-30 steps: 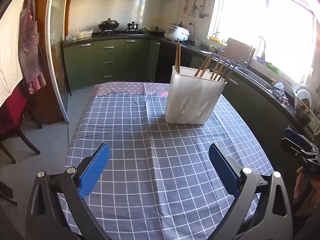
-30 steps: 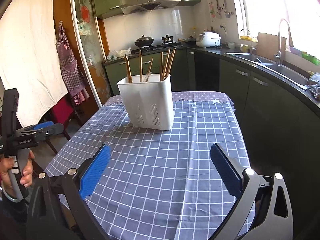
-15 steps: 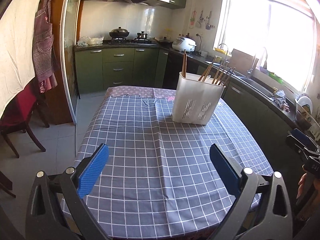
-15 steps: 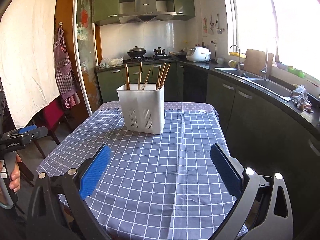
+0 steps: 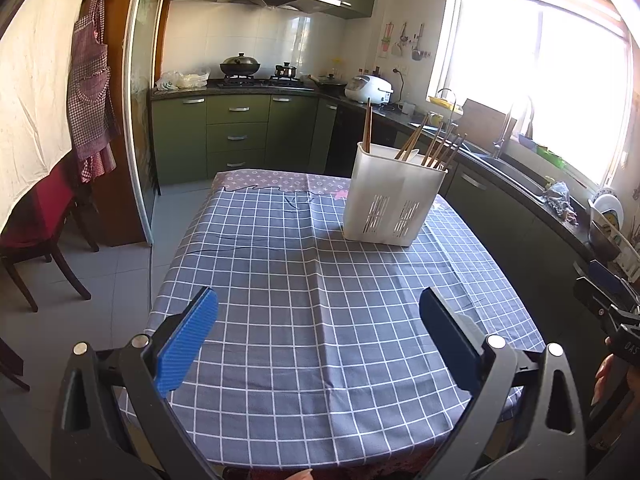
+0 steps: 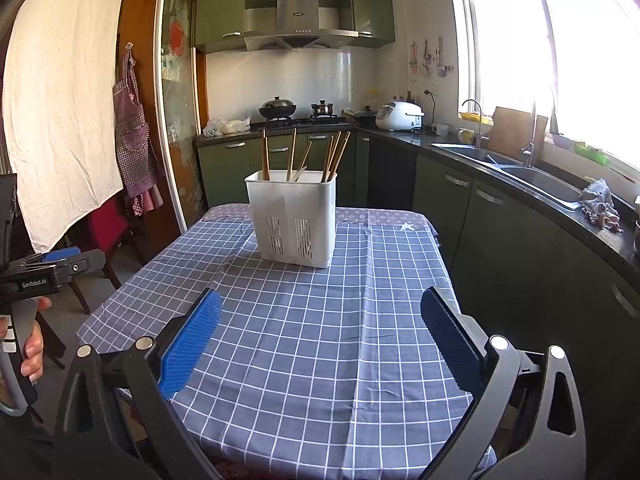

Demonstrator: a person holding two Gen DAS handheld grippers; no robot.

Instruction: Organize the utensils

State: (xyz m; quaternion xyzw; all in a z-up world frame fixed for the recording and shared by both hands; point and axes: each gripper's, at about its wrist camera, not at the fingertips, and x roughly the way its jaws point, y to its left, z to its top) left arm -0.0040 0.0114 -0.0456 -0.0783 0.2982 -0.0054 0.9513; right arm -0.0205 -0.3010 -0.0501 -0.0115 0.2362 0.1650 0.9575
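1. The left gripper [image 5: 318, 334] has its blue pads spread wide and holds nothing, above the near end of the checked tablecloth [image 5: 320, 280].
2. The right gripper [image 6: 320, 336] is likewise spread and empty.
3. The white utensil holder [image 6: 294, 220] stands on the far half of the table, well apart from both grippers.
4. The chopsticks [image 6: 334, 156] lean inside it; their lower ends are hidden.
5. A hand [image 6: 30, 344] is cut off at the left edge.
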